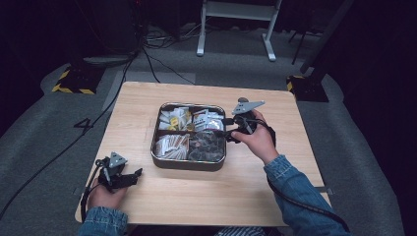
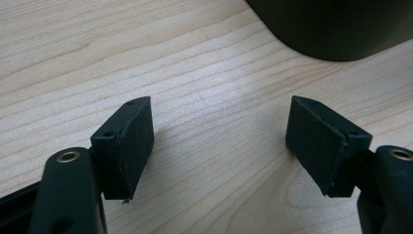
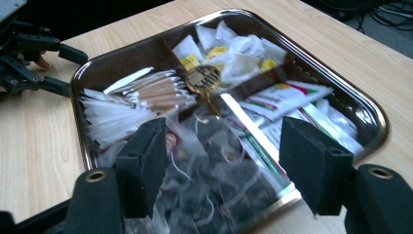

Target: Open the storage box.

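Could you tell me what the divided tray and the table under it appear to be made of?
The tray looks like polished metal, probably steel: its rim is shiny and mirrors the packets inside. The table looks like pale wood or a wood-look laminate with a matt finish: straight grain lines run across it in the left gripper view, but the pictures cannot settle which.

sleeves: blue denim, cuffed, on both forearms (image 1: 290, 179)
left gripper (image 1: 134, 174): black body, grey three-cornered plate on top, black cable
right gripper (image 1: 227, 129): black, same grey plate, black cable
pads (image 2: 319, 141): black, blocky, small screw holes; brass-ringed holes behind
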Motion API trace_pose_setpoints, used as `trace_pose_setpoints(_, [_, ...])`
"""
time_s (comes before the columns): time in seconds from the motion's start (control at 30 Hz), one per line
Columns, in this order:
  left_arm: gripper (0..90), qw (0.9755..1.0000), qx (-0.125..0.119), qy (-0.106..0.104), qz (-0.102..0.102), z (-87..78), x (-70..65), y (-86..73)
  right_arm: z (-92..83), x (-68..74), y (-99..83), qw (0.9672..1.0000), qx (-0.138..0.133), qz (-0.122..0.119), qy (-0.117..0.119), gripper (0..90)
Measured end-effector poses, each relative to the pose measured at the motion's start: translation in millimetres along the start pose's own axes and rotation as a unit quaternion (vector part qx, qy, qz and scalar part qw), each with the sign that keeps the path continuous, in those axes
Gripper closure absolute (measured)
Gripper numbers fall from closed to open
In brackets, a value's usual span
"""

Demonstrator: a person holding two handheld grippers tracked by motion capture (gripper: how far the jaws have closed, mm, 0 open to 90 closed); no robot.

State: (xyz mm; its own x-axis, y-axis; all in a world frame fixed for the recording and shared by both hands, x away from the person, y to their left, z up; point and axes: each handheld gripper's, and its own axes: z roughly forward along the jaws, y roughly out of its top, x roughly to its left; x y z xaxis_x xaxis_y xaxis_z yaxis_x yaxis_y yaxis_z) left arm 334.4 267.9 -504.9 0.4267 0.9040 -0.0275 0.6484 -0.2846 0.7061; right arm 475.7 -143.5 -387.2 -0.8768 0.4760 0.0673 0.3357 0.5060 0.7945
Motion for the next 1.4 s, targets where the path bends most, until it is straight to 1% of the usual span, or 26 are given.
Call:
trace_pose_setpoints(0.03, [26.3,1.0000,0.000,0.001,-0.001,0.0,-0.1,-0.1,3.4,1.4,3.2,1.0000,0.001,-0.004,0.001,36.0])
trace_pose_setpoints(0.07, [26.3,1.0000,0.000,0.003,-0.003,-0.1,-0.2,-0.1,10.4,3.0,8.8,0.9999,0.005,-0.015,0.003,36.4])
trace_pose_setpoints(0.1, [26.3,1.0000,0.000,0.003,-0.003,-0.1,-0.2,-0.1,10.4,3.0,8.8,0.9999,0.005,-0.015,0.003,36.4])
trace_pose_setpoints(0.13, [26.3,1.0000,0.000,0.003,-0.003,-0.1,-0.2,-0.2,18.4,4.1,13.3,0.9997,0.007,-0.021,0.006,36.6])
trace_pose_setpoints(0.2, [26.3,1.0000,0.000,0.004,-0.004,-0.1,-0.1,-0.2,26.9,5.9,17.3,0.9995,0.007,-0.028,0.012,37.2])
trace_pose_setpoints(0.27, [26.3,1.0000,0.000,0.005,-0.005,-0.2,-0.1,-0.3,31.1,6.7,19.1,0.9994,0.006,-0.031,0.014,37.6])
trace_pose_setpoints(0.3, [26.3,1.0000,0.001,0.006,-0.005,-0.4,0.0,-0.4,40.2,7.9,21.8,0.9992,0.006,-0.035,0.020,38.1])
trace_pose_setpoints(0.33, [26.3,1.0000,0.001,0.006,-0.005,-0.4,0.0,-0.4,40.2,7.9,21.8,0.9992,0.006,-0.035,0.020,38.1])
trace_pose_setpoints(0.37, [26.3,1.0000,0.000,0.007,-0.006,-0.4,0.0,-0.4,45.0,8.2,22.9,0.9991,0.007,-0.036,0.022,38.4])
trace_pose_setpoints(0.4, [26.3,0.9999,0.000,0.007,-0.007,-0.4,0.0,-0.4,54.7,7.9,24.4,0.9991,0.014,-0.035,0.022,38.9])
trace_pose_setpoints(0.43, [26.3,0.9999,0.000,0.008,-0.007,-0.4,0.1,-0.5,54.7,7.9,24.4,0.9991,0.014,-0.035,0.022,38.9])
trace_pose_setpoints(0.47, [26.3,0.9999,0.000,0.008,-0.008,-0.4,0.1,-0.4,64.2,6.2,25.3,0.9991,0.023,-0.032,0.017,39.9])
trace_pose_setpoints(0.57, [26.3,0.9999,0.000,0.008,-0.008,-0.4,0.1,-0.4,77.5,3.6,25.8,0.9992,0.030,-0.022,0.011,41.7])
trace_pose_setpoints(0.6, [26.3,0.9999,0.000,0.008,-0.008,-0.4,0.1,-0.4,77.5,3.6,25.8,0.9992,0.030,-0.022,0.011,41.7])
trace_pose_setpoints(0.7, [26.3,0.9999,0.001,0.007,-0.008,-0.5,0.2,-0.3,93.4,3.5,25.4,0.9989,0.039,-0.017,0.018,43.3])
trace_pose_setpoints(0.73, [26.3,0.9999,0.001,0.007,-0.008,-0.5,0.2,-0.3,93.4,3.5,25.4,0.9989,0.039,-0.017,0.018,43.3])
trace_pose_setpoints(0.87, [26.3,0.9999,0.002,0.008,-0.008,-0.5,0.3,-0.1,103.9,5.5,25.9,0.9988,0.043,-0.011,0.021,45.3])
trace_pose_setpoints(0.9, [26.3,0.9999,0.002,0.008,-0.009,-0.5,0.3,-0.1,109.0,7.1,26.0,0.9986,0.046,-0.016,0.019,47.1])
trace_pose_setpoints(0.97, [26.3,0.9999,0.002,0.008,-0.009,-0.4,0.3,-0.1,112.0,8.0,25.7,0.9985,0.049,-0.018,0.017,47.5])
trace_pose_setpoints(1.0, [26.3,0.9999,0.002,0.008,-0.008,-0.5,0.4,-0.1,118.4,9.6,22.8,0.9985,0.047,-0.026,0.007,49.2])
trace_pose_setpoints(1.03, [26.3,0.9999,0.002,0.008,-0.008,-0.5,0.3,-0.1,120.6,10.6,21.6,0.9987,0.038,-0.034,0.001,49.6])
trace_pose_setpoints(1.07, [26.3,0.9999,0.002,0.008,-0.008,-0.5,0.3,-0.1,121.7,11.4,21.1,0.9985,0.035,-0.042,-0.003,50.8])
trace_pose_setpoints(1.1, [26.3,0.9999,0.002,0.008,-0.009,-0.5,0.3,-0.1,121.6,11.8,20.9,0.9984,0.034,-0.045,-0.006,55.7])
trace_pose_setpoints(1.13, [26.3,0.9999,0.002,0.008,-0.009,-0.5,0.3,-0.1,121.6,11.8,20.9,0.9984,0.034,-0.045,-0.006,55.7])
trace_pose_setpoints(1.17, [26.3,0.9999,0.002,0.008,-0.008,-0.5,0.3,-0.1,121.4,12.1,20.6,0.9984,0.031,-0.047,-0.007,58.6])
trace_pose_setpoints(1.4, [26.3,0.9999,0.002,0.008,-0.009,-0.5,0.3,-0.1,121.1,12.5,20.2,0.9984,0.031,-0.046,-0.008,59.2])
